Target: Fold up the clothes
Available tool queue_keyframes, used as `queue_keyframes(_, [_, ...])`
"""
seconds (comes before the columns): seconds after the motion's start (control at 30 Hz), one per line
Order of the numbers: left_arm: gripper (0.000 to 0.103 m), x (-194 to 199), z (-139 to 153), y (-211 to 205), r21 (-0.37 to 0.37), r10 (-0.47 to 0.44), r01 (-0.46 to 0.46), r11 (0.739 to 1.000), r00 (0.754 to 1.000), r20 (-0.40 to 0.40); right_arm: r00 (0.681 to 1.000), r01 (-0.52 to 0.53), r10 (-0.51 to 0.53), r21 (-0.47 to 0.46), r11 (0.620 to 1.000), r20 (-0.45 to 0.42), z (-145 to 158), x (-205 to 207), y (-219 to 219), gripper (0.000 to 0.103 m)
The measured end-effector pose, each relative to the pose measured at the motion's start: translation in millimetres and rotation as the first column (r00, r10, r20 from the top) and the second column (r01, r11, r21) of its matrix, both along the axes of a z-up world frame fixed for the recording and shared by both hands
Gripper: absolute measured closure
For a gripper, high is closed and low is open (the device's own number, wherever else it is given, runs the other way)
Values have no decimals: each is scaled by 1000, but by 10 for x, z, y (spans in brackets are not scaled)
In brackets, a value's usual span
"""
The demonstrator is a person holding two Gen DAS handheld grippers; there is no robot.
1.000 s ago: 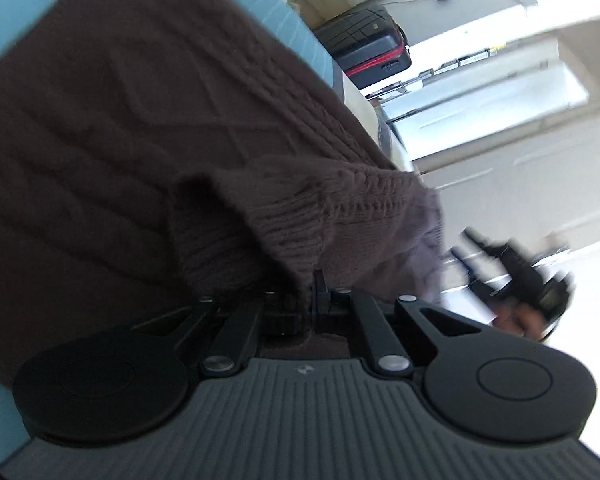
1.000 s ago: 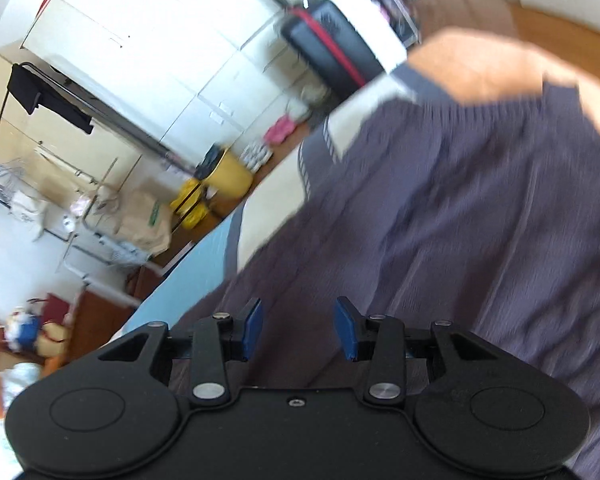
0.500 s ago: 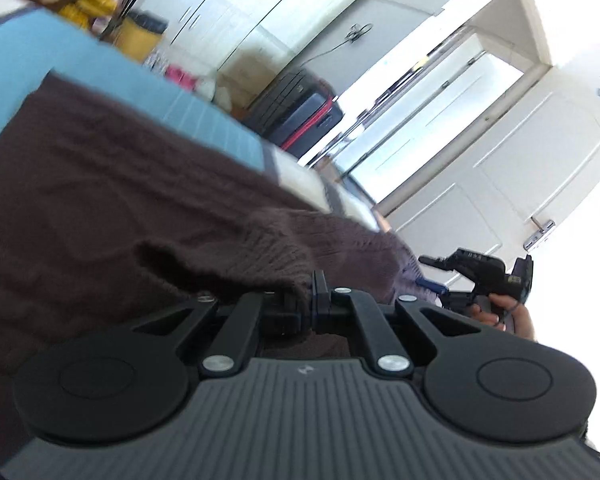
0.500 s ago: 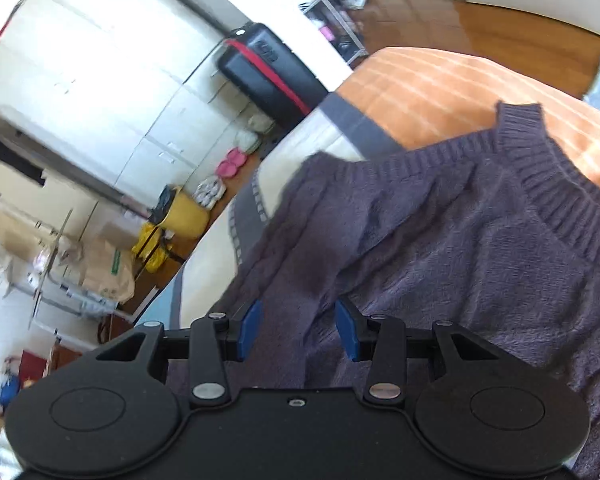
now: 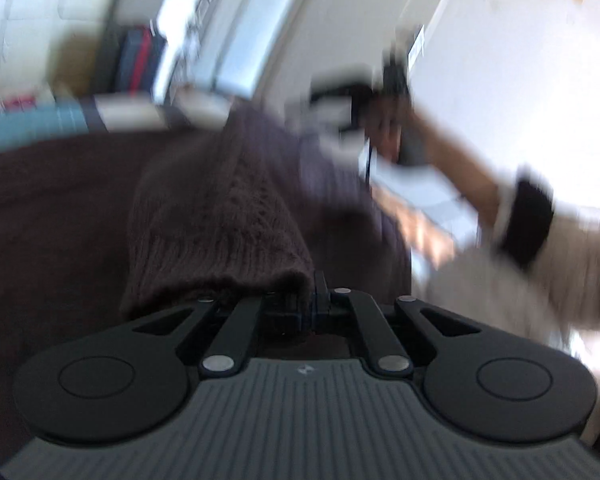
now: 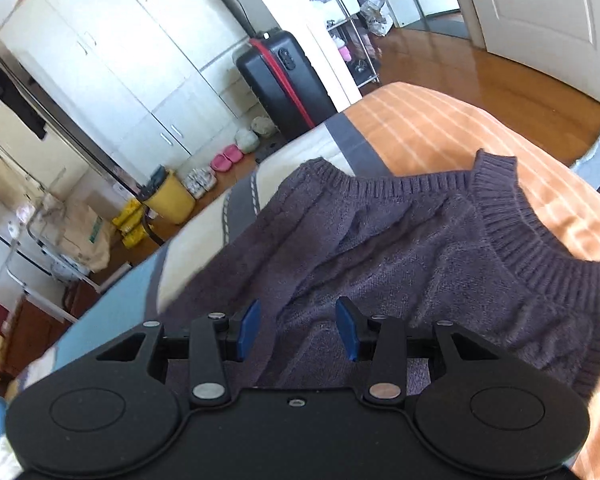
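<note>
A dark brown cable-knit sweater [image 6: 420, 240] lies on a bed with orange, cream and blue striped bedding [image 6: 420, 120]. Its ribbed hem and neck edge show at the top right of the right wrist view. My left gripper [image 5: 312, 300] is shut on a ribbed sleeve cuff [image 5: 220, 232] of the sweater [image 5: 40, 220] and holds it lifted over the body. That view is motion-blurred. My right gripper [image 6: 298, 330] is open and empty, hovering just above the sweater. The right hand and its gripper [image 5: 392, 120] show blurred in the left wrist view.
A black suitcase with a red stripe [image 6: 284, 76] stands past the bed's edge. White wardrobes [image 6: 120, 72], a yellow bin [image 6: 172, 196], shoes [image 6: 224, 160] and a wooden floor [image 6: 480, 80] lie beyond. A white door [image 6: 540, 20] is at the right.
My left gripper has swung right and tilted up with the cuff still held. My right gripper has pulled back from the sweater, so more of its hem and the bed shows.
</note>
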State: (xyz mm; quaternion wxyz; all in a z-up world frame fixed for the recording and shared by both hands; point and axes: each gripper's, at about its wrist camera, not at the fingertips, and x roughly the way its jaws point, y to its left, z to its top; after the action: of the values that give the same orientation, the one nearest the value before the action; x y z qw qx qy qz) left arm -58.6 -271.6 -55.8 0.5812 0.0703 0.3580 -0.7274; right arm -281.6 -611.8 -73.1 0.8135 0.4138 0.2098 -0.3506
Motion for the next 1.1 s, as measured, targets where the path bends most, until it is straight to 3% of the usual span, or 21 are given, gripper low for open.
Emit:
queue_keyframes(0.13, [100, 48, -201, -98, 112, 2, 0, 994, 1000, -19, 996, 4, -8, 38, 999, 87, -2, -88, -10, 50])
queue_keyframes(0.23, [100, 93, -172, -29, 120, 23, -15, 993, 997, -67, 988, 16, -32, 104, 994, 153, -116, -95, -101, 40])
queue_keyframes(0.37, [99, 85, -104, 28, 96, 31, -25, 995, 998, -59, 975, 35, -75, 186, 982, 209, -280, -39, -273, 39])
queue_keyframes(0.53, [99, 137, -76, 37, 77, 55, -50, 996, 997, -61, 977, -26, -3, 130, 991, 214, -373, 348, -357, 39])
queue_keyframes(0.57, [99, 143, -52, 52, 65, 54, -51, 997, 997, -58, 983, -52, 34, 95, 994, 182, -399, 436, -321, 46])
queue_keyframes(0.6, [99, 161, -20, 62, 54, 64, -61, 997, 997, -52, 987, -81, 72, 57, 995, 145, -425, 521, -278, 92])
queue_keyframes(0.67, [99, 231, 58, 89, 22, 98, -97, 995, 994, -48, 992, -101, 103, -18, 995, 75, -433, 622, -203, 93])
queue_keyframes(0.8, [99, 492, 235, 226, -74, 218, -225, 971, 971, -101, 985, -13, 26, -76, 997, 169, -46, 223, -70, 94])
queue_keyframes(0.83, [99, 543, 266, 266, -67, 246, -253, 965, 964, -96, 983, 4, 13, -92, 996, 185, 74, 101, -10, 94])
queue_keyframes(0.9, [99, 639, 325, 344, -44, 301, -305, 951, 950, -78, 998, 10, -2, -114, 993, 70, 223, -88, 203, 94])
queue_keyframes(1.0, [98, 748, 295, 444, 3, 346, -349, 937, 928, -139, 995, -3, 4, 5, 1000, -98, 15, -207, 356, 93])
queue_keyframes(1.1, [98, 784, 254, 472, 60, 373, -368, 928, 915, -157, 972, 1, 24, 105, 994, -235, -174, -277, 426, 87])
